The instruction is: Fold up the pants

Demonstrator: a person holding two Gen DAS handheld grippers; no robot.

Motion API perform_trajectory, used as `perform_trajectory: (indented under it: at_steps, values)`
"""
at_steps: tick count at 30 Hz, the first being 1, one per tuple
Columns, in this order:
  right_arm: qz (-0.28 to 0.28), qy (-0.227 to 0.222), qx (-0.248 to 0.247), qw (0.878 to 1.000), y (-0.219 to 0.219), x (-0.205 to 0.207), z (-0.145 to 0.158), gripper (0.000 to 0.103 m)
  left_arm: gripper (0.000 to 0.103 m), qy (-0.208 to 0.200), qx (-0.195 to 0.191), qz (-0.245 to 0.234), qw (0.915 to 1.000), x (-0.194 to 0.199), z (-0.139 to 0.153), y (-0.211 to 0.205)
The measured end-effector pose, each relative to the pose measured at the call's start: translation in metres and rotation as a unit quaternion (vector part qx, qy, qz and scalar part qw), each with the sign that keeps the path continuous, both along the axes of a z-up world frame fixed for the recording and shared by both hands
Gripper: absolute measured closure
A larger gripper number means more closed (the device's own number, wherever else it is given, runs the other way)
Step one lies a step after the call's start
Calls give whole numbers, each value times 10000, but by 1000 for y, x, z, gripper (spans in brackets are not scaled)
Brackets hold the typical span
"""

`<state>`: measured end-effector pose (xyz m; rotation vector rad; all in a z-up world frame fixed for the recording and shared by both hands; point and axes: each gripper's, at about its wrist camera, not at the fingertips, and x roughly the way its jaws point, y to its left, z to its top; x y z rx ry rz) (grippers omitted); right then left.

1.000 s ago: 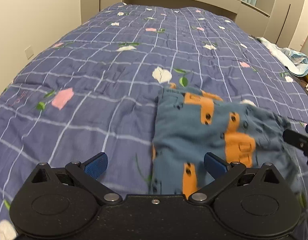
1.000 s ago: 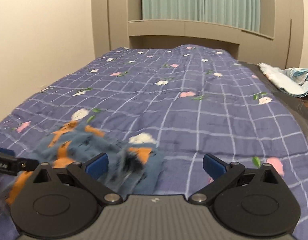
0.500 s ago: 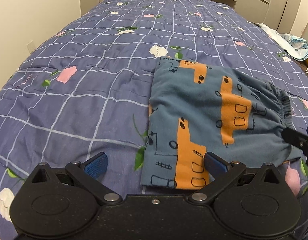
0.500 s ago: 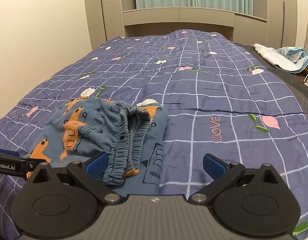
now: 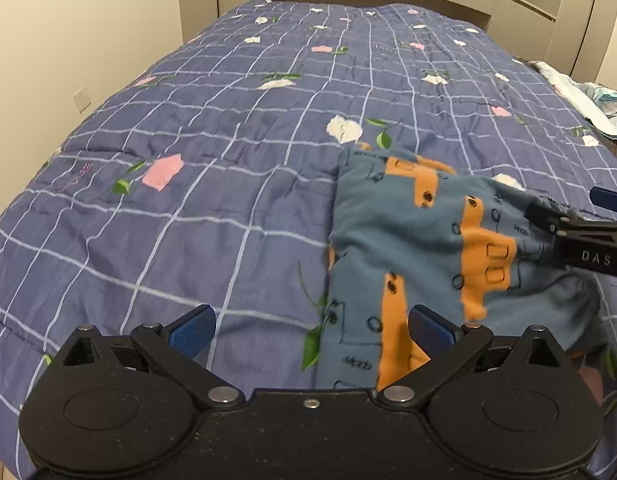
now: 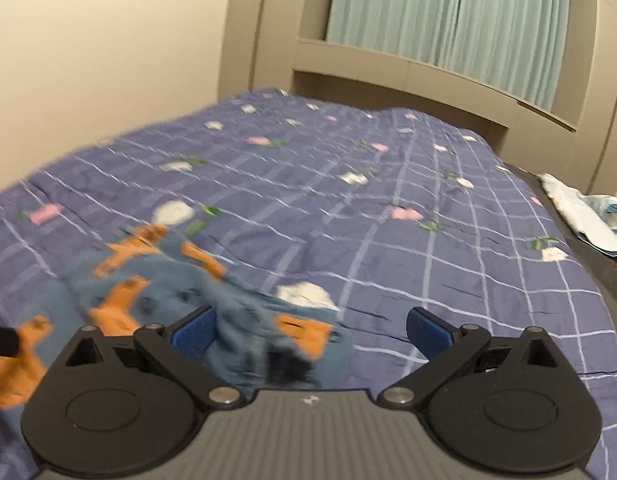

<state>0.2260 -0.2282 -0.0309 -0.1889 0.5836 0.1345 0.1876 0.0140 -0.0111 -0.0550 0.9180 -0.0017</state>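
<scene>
The blue pants with orange patches [image 5: 436,240] lie folded in a compact stack on the purple checked quilt [image 5: 228,152]. My left gripper [image 5: 310,330] is open and empty, its right finger over the stack's near left edge. My right gripper [image 6: 308,330] is open and empty, with the pants [image 6: 156,280] at its left finger; that view is blurred. The right gripper's tips [image 5: 568,220] show at the stack's right side in the left wrist view.
A light blue and white cloth heap [image 6: 588,216] lies off the bed's right edge. A beige headboard shelf [image 6: 428,76] and teal curtains stand behind the bed. A beige wall [image 5: 68,40] runs along the left.
Both grippers have lifted and tilted up from the pants, staying open. The right wrist view has swung and blurred. The folded pants stay in place on the quilt.
</scene>
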Motion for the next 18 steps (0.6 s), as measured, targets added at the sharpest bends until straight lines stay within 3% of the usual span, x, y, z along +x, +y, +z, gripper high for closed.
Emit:
perform_trajectory:
  at_steps: [3, 10, 14, 18]
  values:
    - [7, 159, 164, 9997, -11, 3, -8, 0, 1, 7, -10, 38, 10000, -4, 1, 3]
    - [278, -61, 895, 9956, -30, -27, 10, 0, 1, -225, 62, -15, 9997, -4, 21, 3]
    - [577, 194, 1481, 9871, -43, -29, 6, 0, 1, -307, 129, -118, 9994, 4, 25, 0]
    - [728, 405, 1703, 9819, -46, -22, -3, 0, 1, -338, 34, -216, 9992, 15, 21, 0]
